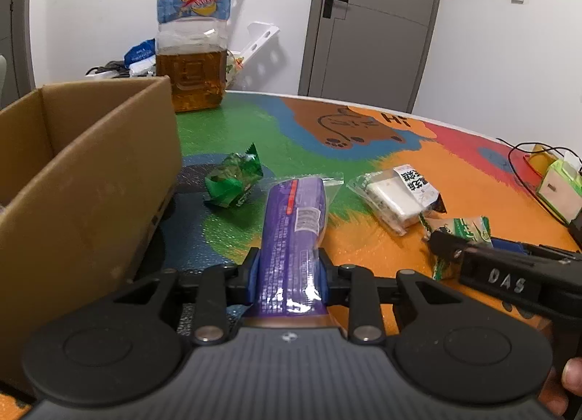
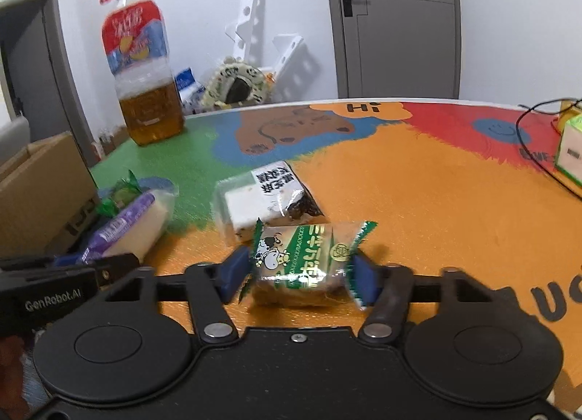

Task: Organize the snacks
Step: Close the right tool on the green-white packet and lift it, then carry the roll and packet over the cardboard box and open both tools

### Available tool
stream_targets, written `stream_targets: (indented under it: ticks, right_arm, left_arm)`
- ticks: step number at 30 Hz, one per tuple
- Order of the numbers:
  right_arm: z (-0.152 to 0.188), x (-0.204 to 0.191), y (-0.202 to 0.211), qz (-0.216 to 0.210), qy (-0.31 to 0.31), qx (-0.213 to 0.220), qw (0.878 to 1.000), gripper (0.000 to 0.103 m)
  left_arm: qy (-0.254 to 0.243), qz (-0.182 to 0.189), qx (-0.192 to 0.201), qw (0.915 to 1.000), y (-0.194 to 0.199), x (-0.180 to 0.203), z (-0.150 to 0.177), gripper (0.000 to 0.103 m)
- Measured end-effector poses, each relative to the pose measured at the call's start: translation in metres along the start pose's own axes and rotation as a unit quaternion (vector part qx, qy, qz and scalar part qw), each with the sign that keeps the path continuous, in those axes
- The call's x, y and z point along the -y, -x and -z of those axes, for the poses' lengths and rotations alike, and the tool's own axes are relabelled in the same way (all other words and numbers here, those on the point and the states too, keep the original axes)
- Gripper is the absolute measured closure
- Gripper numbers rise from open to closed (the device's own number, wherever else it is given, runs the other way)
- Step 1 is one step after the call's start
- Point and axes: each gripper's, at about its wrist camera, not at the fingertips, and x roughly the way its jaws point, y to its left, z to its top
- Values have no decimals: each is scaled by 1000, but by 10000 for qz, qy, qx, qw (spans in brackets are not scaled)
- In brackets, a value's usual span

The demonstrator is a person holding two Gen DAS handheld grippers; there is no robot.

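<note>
My left gripper (image 1: 290, 267) is shut on a long purple snack pack (image 1: 294, 234), held just above the table beside the open cardboard box (image 1: 91, 180). My right gripper (image 2: 300, 271) is shut on a green-and-white cow-print snack (image 2: 302, 260) near the table's front; it also shows in the left wrist view (image 1: 458, 238). A green wrapped candy (image 1: 234, 180) lies near the box. A white snack in a clear wrapper (image 1: 396, 194) lies on the orange area and also shows in the right wrist view (image 2: 262, 198).
A large bottle of amber drink (image 1: 192, 38) stands behind the box at the table's far left. A green tissue box (image 1: 560, 183) and a black cable (image 1: 516, 162) sit at the right edge. White racks and a grey door stand behind the table (image 2: 436, 183).
</note>
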Motion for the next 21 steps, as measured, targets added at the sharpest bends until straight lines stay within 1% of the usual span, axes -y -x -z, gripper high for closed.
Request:
stream_targets:
  ticks: [4, 13, 21]
  right_arm:
    - [-3, 1, 11, -131, -98, 195, 9997, 53]
    - [-10, -3, 38, -383, -401, 612, 9966, 54]
    - [-26, -18, 59, -574, -377, 924, 9934, 54]
  left_arm:
    - [1, -16, 119, 9999, 11, -1, -3, 74]
    - [127, 11, 412, 9991, 42, -6, -14, 74]
    - [227, -32, 723, 9971, 74, -15, -27, 74]
